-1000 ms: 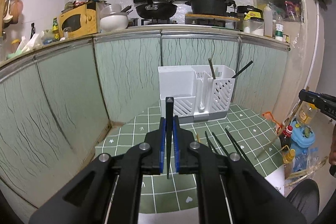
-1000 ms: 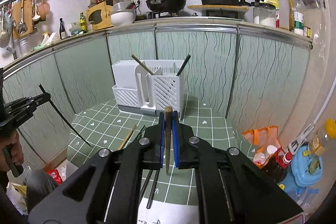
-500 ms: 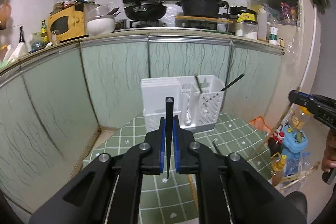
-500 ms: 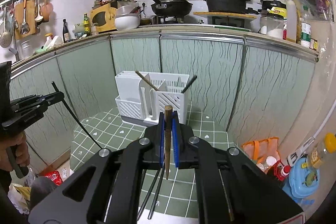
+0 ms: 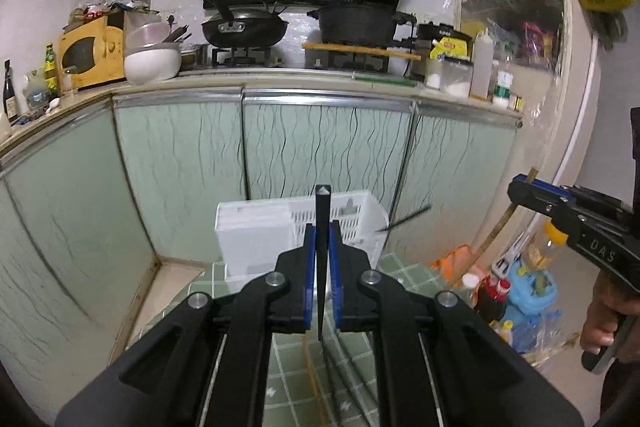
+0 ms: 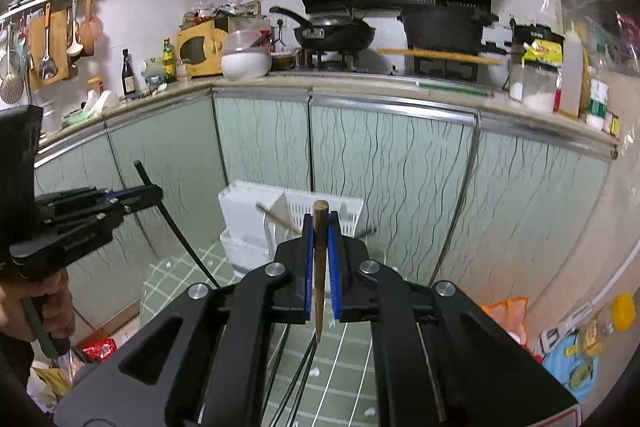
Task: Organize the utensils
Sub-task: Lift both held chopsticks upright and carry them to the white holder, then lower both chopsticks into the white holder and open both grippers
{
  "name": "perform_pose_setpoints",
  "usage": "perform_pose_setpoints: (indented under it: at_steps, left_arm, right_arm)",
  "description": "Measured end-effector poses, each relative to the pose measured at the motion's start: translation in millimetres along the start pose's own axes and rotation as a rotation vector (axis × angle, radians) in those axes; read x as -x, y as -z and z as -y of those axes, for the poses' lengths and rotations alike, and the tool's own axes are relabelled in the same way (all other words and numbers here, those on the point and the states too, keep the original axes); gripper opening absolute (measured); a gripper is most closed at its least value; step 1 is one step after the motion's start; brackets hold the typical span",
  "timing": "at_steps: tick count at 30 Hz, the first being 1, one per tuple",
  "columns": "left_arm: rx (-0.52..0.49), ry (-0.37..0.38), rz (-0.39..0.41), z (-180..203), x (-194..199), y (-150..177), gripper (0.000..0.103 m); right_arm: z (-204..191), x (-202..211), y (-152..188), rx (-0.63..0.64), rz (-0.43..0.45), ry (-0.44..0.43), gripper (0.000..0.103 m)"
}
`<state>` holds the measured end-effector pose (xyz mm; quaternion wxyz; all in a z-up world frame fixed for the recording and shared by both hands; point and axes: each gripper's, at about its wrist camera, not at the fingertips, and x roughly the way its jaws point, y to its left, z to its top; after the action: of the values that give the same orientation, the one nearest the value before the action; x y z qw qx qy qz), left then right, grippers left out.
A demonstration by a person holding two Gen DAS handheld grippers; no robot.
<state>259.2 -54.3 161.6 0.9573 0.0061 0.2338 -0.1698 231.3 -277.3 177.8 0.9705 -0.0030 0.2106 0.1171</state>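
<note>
My utensil rack (image 5: pixel 256 239) stands at the table's (image 5: pixel 404 273) far edge, against the cabinets (image 5: pixel 320 147); loose chopsticks (image 6: pixel 296 379) lie nearer me.

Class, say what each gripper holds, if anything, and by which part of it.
Left gripper: shut on a black chopstick, near its thick upper end. Right gripper: shut on a brown wooden chopstick, near its thick top end.

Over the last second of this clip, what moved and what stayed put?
Both grippers rose off the green table, which has sunk low in both views. The left gripper stays shut on the black chopstick, the right gripper on the brown chopstick. The white utensil holder has not moved.
</note>
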Motion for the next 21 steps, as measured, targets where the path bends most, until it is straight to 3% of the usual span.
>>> perform_pose_setpoints:
  at_steps: [9, 21]
  left_arm:
    - [-0.030, 0.019, 0.037, 17, -28, -55, 0.006]
    - [-0.043, 0.038, 0.063, 28, -82, -107, 0.006]
  right_arm:
    - [9, -33, -58, 0.029, 0.028, 0.021, 0.007]
    - [29, -87, -92, 0.012, 0.048, 0.010, 0.007]
